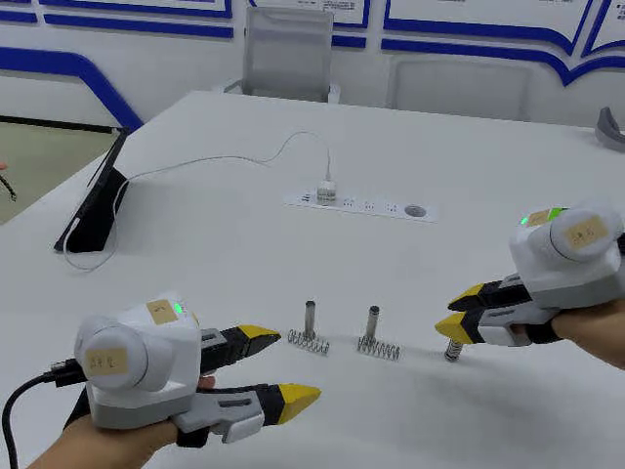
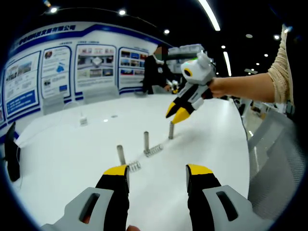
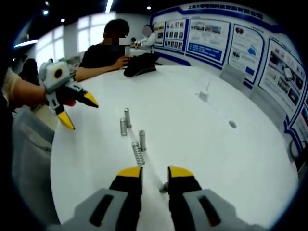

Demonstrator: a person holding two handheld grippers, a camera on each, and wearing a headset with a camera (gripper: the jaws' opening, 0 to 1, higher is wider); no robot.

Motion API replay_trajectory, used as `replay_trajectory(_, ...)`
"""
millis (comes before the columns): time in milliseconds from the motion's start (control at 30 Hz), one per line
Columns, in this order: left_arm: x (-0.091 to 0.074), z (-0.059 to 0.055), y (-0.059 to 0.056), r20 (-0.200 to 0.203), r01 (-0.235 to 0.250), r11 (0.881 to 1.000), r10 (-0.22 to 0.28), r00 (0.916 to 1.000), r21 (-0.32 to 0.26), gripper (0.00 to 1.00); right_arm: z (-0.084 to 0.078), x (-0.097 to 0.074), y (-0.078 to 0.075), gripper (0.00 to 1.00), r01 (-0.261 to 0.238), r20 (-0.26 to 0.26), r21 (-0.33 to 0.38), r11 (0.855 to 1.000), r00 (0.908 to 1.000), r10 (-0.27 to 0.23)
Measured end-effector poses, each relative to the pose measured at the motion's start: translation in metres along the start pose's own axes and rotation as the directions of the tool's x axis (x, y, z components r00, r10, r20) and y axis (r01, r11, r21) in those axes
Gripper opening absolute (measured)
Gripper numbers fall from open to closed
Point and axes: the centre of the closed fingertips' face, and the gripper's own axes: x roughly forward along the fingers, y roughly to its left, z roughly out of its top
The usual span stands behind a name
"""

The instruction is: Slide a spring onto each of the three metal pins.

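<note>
Three short metal pins stand in a row on the white table (image 1: 244,244). The left pin (image 1: 310,318) and the middle pin (image 1: 372,321) are bare, each with a spring (image 1: 309,342) (image 1: 379,348) lying flat at its foot. The right pin (image 1: 453,350) carries a spring around it. My left gripper (image 1: 278,366) is open and holds nothing, low at the front left, a short way from the left pin. My right gripper (image 1: 457,310) is open with a narrow gap, just above the right pin. In the right gripper view that sprung pin (image 3: 164,187) sits just ahead of the jaws.
A white power strip (image 1: 359,203) with a plugged cable lies beyond the pins. A dark tablet (image 1: 93,210) leans at the left edge. A grey chair (image 1: 287,54) stands behind the table. People (image 3: 103,53) sit at the table's far side beside a black bag (image 3: 139,65).
</note>
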Motion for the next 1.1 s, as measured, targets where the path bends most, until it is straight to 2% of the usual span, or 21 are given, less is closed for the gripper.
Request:
replay_trajectory(567,-0.001,0.003,0.002,0.004,-0.006,1.0,0.006,1.0,0.004,0.47,0.006,0.028,0.02,0.21,-0.067,-0.036,-0.057,0.996,0.9973,0.065)
replay_trajectory(1100,-0.002,0.0,0.003,0.0,-0.009,1.0,0.009,1.0,-0.001,0.47,-0.006,0.056,0.03,0.18,-0.12,-0.117,-0.096,0.988,0.9872,0.108)
